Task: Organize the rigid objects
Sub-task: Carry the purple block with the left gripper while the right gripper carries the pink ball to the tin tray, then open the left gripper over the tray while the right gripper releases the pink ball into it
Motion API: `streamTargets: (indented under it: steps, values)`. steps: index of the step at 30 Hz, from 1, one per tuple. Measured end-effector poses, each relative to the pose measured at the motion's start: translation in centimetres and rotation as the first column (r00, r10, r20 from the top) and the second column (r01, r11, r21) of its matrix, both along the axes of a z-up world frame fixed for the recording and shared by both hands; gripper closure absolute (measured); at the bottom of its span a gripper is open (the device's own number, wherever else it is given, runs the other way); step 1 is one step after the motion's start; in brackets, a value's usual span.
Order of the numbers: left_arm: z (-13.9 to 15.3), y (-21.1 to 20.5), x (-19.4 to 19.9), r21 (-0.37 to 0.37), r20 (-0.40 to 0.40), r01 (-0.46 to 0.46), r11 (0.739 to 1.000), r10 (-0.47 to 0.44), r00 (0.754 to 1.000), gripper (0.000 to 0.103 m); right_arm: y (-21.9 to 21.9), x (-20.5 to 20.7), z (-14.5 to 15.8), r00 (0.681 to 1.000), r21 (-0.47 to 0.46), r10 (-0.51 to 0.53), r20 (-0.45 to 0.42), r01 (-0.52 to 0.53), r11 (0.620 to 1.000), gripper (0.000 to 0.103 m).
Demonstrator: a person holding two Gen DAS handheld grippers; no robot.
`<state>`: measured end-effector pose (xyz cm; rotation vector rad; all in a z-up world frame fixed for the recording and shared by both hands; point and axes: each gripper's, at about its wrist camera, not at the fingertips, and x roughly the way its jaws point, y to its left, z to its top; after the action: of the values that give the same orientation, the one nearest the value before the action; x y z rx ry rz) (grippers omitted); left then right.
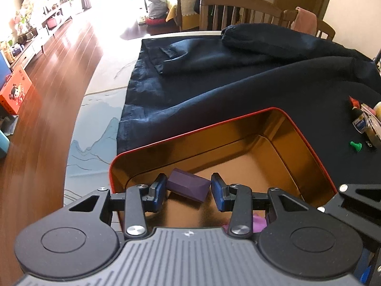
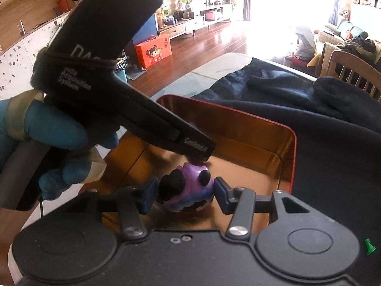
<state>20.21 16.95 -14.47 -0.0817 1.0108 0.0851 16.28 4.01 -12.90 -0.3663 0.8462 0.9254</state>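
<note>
Left wrist view: the left claw (image 1: pixel 188 191) sits low in the centre of the frame, its blue pads (image 1: pixel 159 189) pressed against both ends of a dark purple block (image 1: pixel 188 187). The block is tilted and held above the inside of an open tin (image 1: pixel 238 125), which has a red rim and shiny gold walls. The tin fills the lower middle of the frame and rests on a dark navy cloth (image 1: pixel 238 76) spread over the bench (image 1: pixel 95 128). At the right edge, on the cloth, lie a small green pawn (image 1: pixel 356 145) and a cluster of small bottles (image 1: pixel 364 124). A bit of pink-purple shows under the claw's right linkage; what it is cannot be told. Wooden chairs (image 1: pixel 238 12) stand at the top of the frame.

Right wrist view: the right claw (image 2: pixel 186 194) is at lower centre, closed on a round purple toy (image 2: pixel 188 190) with black bumps, held over the tin's (image 2: pixel 238 124) gold floor. The left claw's black body crosses from upper left toward centre, gripped by a hand in a blue glove (image 2: pixel 47 128) at the left edge. The green pawn (image 2: pixel 369 246) lies on the cloth (image 2: pixel 333 155) at lower right. An orange box (image 2: pixel 153 50) stands on the wooden floor behind.
</note>
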Motion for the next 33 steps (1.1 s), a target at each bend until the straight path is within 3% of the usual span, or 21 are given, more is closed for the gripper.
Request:
streamTargets:
  steps: [13, 16, 21, 33]
  values:
    - [-0.2, -0.6, 0.6, 0.034, -0.027, -0.021, 0.999, 0.022, 0.999, 0.063, -0.3, 0.0, -0.3, 1.0, -0.013, -0.023, -0.021, 0.023, 1.0, 0.051]
    - [0.0, -0.6, 0.5, 0.028, -0.025, -0.033, 0.999, 0.034, 0.999, 0.061, -0.5, 0.1, -0.1, 0.999, -0.009, -0.028, -0.021, 0.028, 1.0, 0.047]
    - [0.5, -0.5, 0.0, 0.021, -0.006, -0.042, 0.999, 0.042, 0.999, 0.049, -0.9, 0.0, 0.2, 0.999, -0.006, -0.034, -0.015, 0.034, 0.999, 0.042]
    - [2.7, -1.6, -1.9, 0.006, 0.041, -0.053, 0.999, 0.053, 0.998, 0.042, -2.5, -1.0, 2.1, 0.999, 0.026, -0.038, 0.0, 0.038, 0.999, 0.039]
